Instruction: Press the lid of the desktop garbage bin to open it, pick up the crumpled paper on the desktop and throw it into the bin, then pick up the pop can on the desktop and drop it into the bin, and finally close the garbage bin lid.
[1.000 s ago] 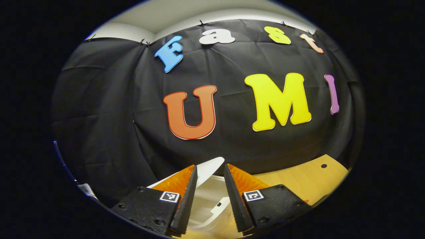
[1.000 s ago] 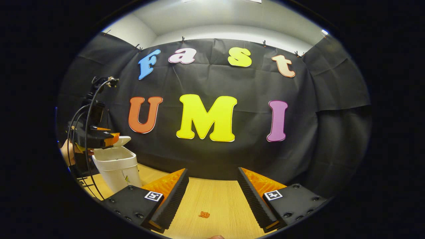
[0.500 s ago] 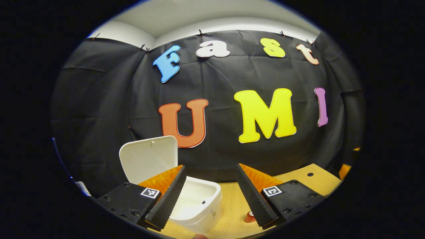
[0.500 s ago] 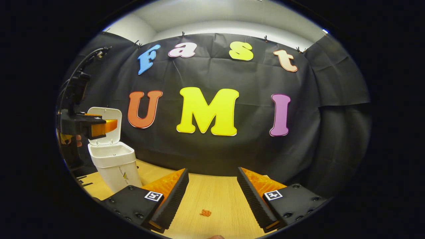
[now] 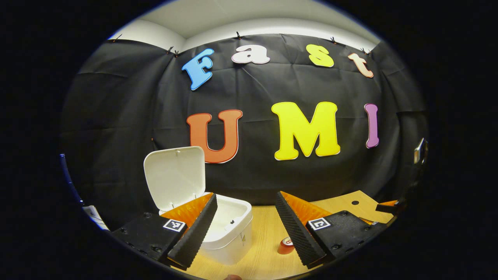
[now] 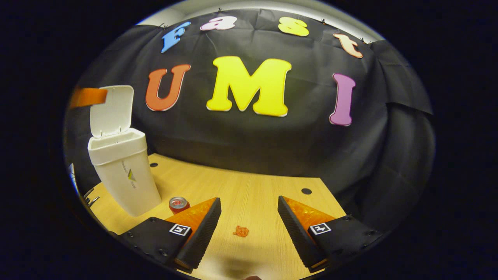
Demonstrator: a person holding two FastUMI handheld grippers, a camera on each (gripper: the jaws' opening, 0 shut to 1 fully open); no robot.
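The white bin (image 6: pixel 122 175) stands at the table's left, its lid (image 6: pixel 111 111) swung up and open. A red pop can (image 6: pixel 179 203) stands upright just right of the bin's base. A small orange crumpled paper (image 6: pixel 241 231) lies on the wood, low between the fingers of my right gripper (image 6: pixel 248 201), which is open and above it. My left gripper (image 5: pixel 246 195) is open and empty, held above and in front of the open bin (image 5: pixel 229 233), with the lid (image 5: pixel 175 179) behind its left finger and the can (image 5: pixel 287 245) beside its right finger.
The wooden table (image 6: pixel 249 179) has small round holes (image 6: pixel 306 191) near its back edge. Black cloth walls close the booth behind and to the right. One finger of the left gripper (image 6: pixel 87 96) shows blurred in front of the lid.
The left gripper has drawn back and up from the bin, and the lid has swung fully open. The right gripper has tipped downward, bringing the can and more table into view.
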